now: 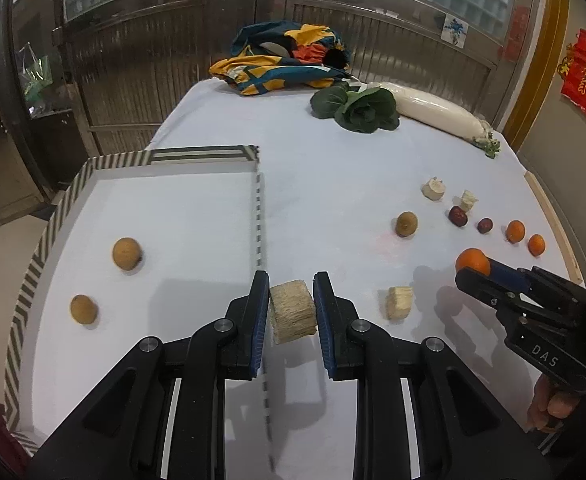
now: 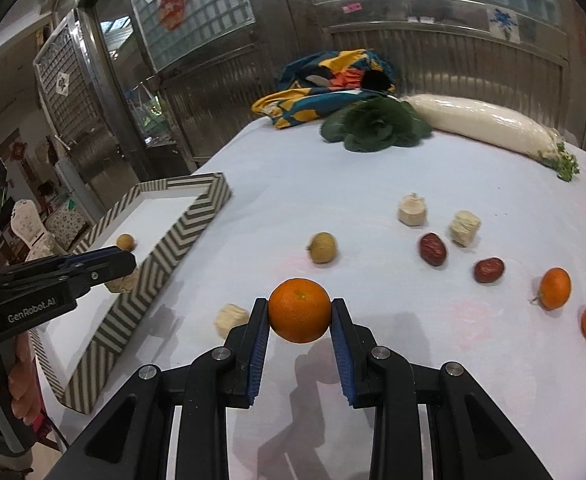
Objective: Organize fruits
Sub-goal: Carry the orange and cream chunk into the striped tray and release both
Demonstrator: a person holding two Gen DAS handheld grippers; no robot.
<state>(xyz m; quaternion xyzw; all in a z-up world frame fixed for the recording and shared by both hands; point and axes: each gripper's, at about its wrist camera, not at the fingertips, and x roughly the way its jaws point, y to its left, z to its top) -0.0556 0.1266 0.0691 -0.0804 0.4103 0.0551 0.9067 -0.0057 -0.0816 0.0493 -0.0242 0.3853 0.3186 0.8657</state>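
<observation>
Fibrous tan block (image 1: 293,311) and smooth round orange (image 2: 299,310) between jaws.

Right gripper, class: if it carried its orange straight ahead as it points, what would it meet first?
Probably the brown longan on the white cloth, just beyond the orange in the right gripper, though height above it is unclear.
</observation>
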